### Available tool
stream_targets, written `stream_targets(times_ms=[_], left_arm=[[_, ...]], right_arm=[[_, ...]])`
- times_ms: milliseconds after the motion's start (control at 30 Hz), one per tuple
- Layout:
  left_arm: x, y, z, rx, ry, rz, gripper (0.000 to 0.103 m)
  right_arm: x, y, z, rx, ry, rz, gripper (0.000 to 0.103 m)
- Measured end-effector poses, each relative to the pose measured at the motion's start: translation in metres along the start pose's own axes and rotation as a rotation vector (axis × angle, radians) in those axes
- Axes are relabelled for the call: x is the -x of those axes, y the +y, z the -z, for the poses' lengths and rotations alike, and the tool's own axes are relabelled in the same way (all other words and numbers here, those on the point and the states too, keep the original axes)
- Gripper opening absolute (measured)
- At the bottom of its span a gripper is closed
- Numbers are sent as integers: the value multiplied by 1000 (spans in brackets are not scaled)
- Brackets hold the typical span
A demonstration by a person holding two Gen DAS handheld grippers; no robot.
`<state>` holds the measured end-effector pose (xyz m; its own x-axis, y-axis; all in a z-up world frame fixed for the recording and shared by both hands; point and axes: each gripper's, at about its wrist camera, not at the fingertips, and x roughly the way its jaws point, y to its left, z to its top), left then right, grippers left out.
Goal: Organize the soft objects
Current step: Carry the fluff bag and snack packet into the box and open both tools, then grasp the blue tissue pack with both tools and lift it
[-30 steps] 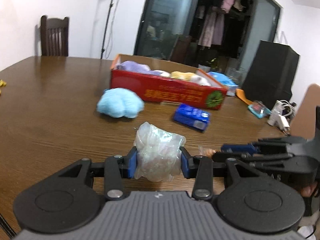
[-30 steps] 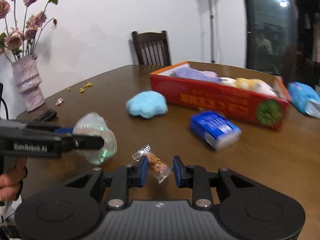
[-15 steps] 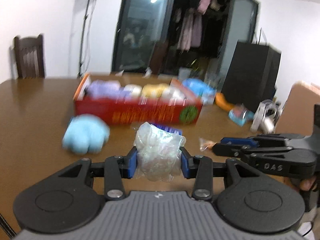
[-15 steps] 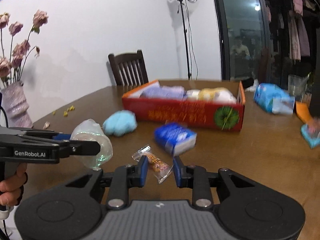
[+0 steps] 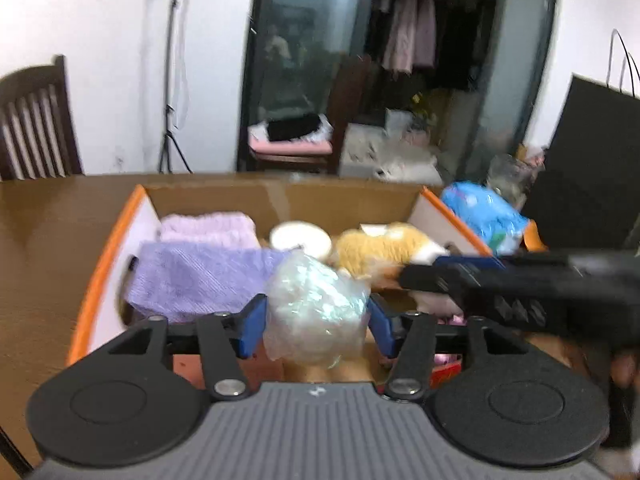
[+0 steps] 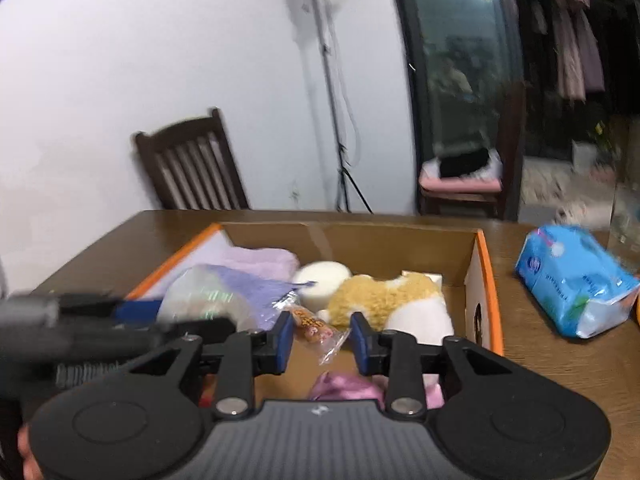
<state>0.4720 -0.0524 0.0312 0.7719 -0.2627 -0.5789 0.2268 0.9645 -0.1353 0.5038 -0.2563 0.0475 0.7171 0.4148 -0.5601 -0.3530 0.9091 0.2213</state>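
Table [image 6: 532,360] first: brown wood, with the open cardboard box [image 5: 100,268] on it, already holding purple towels [image 5: 200,276] and a yellow plush toy [image 5: 380,252]. Both grippers hang over the box, so this looks like the drop step. Left gripper [image 5: 316,320] has its jaws opening around a crumpled plastic bag [image 5: 316,304], pads seemingly just clear of it. Right gripper [image 6: 320,338] is opening too, with a small candy wrapper [image 6: 316,328] loose between its pads. Next move is probably letting both fall in, then pulling back without snagging anything.
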Motion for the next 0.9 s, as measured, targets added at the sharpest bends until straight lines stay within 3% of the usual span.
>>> stream_targets(times_ms=[33, 67, 133, 267, 500, 700, 900], left_arm=[[-2, 1, 2, -3, 1, 16, 68], [-2, 2, 4, -11, -5, 18, 73], [1, 4, 6, -38, -28, 11, 74], [17, 14, 0, -13, -57, -18, 74], [102, 25, 0, 4, -174, -92, 75], [179, 19, 41, -16, -225, -144, 79], [232, -3, 106, -28, -258, -181, 82]], right_arm=[[-7, -3, -1, -12, 3, -7, 33], [-11, -4, -2, -13, -3, -11, 41], [-14, -6, -1, -16, -19, 4, 48], [-5, -10, -1, -28, -31, 3, 48], [71, -8, 3, 13, -107, 32, 52], [156, 8, 33, 101, -156, 62, 65], [215, 40, 98, 181, -163, 57, 69]])
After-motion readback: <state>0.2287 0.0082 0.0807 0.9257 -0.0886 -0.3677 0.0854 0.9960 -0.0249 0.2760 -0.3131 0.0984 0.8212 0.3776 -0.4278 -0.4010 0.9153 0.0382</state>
